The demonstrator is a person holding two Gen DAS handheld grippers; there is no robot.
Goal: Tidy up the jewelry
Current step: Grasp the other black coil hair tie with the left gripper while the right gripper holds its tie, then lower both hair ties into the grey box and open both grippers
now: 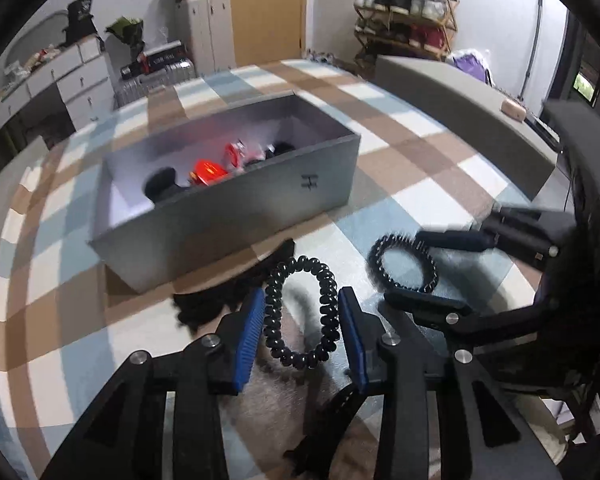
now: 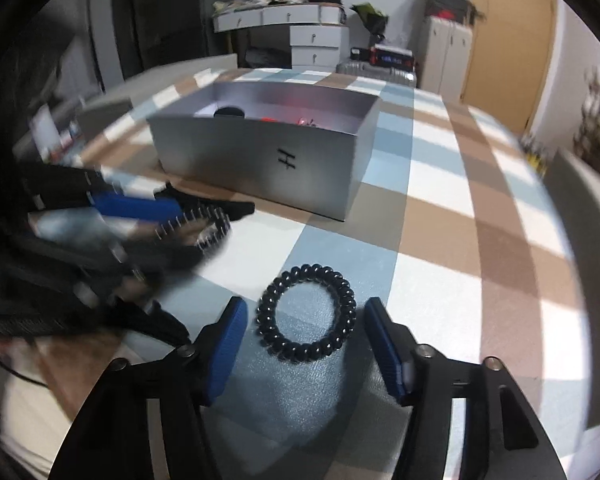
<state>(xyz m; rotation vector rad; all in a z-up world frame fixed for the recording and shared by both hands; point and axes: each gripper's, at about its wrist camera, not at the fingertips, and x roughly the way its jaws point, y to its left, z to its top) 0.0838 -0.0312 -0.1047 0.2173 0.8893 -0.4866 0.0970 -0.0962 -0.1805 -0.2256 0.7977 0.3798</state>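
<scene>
A grey open box point(image 1: 260, 200) marked "H" stands on the checked cloth and holds red and black items point(image 1: 208, 172); it also shows in the right wrist view point(image 2: 260, 152). My left gripper point(image 1: 302, 316) is shut on a black spiral hair tie point(image 1: 300, 312) and holds it above the cloth. My right gripper point(image 2: 306, 328) is open, with a second black spiral hair tie point(image 2: 306, 314) lying flat on the cloth between its fingers. In the left wrist view that tie point(image 1: 404, 264) lies between the right gripper's fingers point(image 1: 456, 240).
A black fluffy item point(image 1: 220, 300) lies in front of the box, under my left gripper. A grey lid point(image 1: 460, 120) lies to the right. Drawers point(image 1: 72, 84), suitcases and a shoe rack point(image 1: 404, 8) stand beyond the cloth.
</scene>
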